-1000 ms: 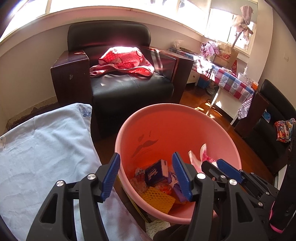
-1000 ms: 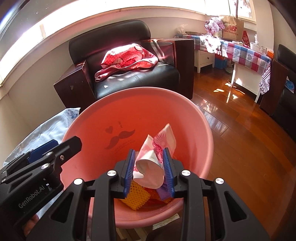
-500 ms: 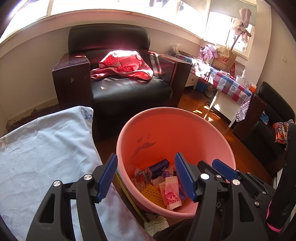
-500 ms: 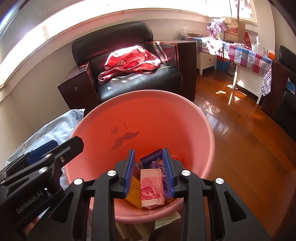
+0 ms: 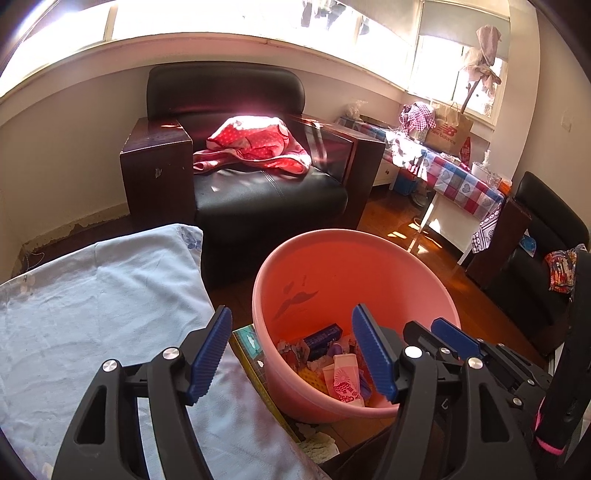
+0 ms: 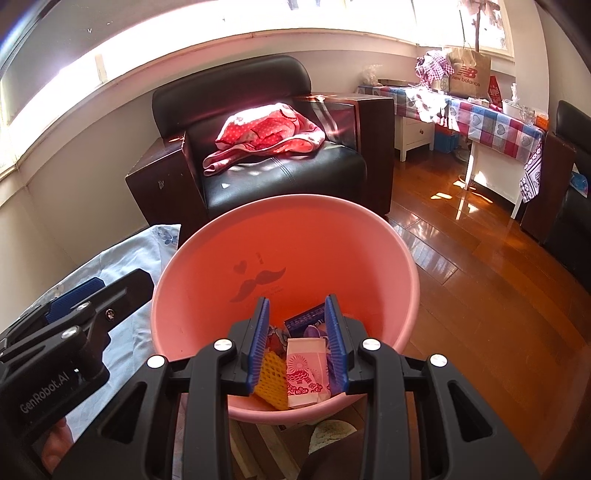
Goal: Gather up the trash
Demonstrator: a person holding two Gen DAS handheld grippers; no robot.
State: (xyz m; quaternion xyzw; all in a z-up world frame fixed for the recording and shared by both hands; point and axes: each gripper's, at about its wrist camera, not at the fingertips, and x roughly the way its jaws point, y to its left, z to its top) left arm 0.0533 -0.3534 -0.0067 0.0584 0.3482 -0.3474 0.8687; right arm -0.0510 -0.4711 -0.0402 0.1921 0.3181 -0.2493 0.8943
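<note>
sunlight pours through wide windows [image 5: 221,22] above a cream wall. a black leather armchair [image 6: 266,147] with dark wooden arms holds a red polka-dot cloth [image 6: 266,136]. glossy wooden floor [image 6: 480,277] runs to a table under a checked tablecloth [image 6: 498,125].

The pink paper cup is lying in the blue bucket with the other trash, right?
Almost. The bucket is pink, not blue, as the right wrist view shows. The pink paper cup does lie inside it with the other trash, beside the yellow foam net and below the open right gripper.
</note>
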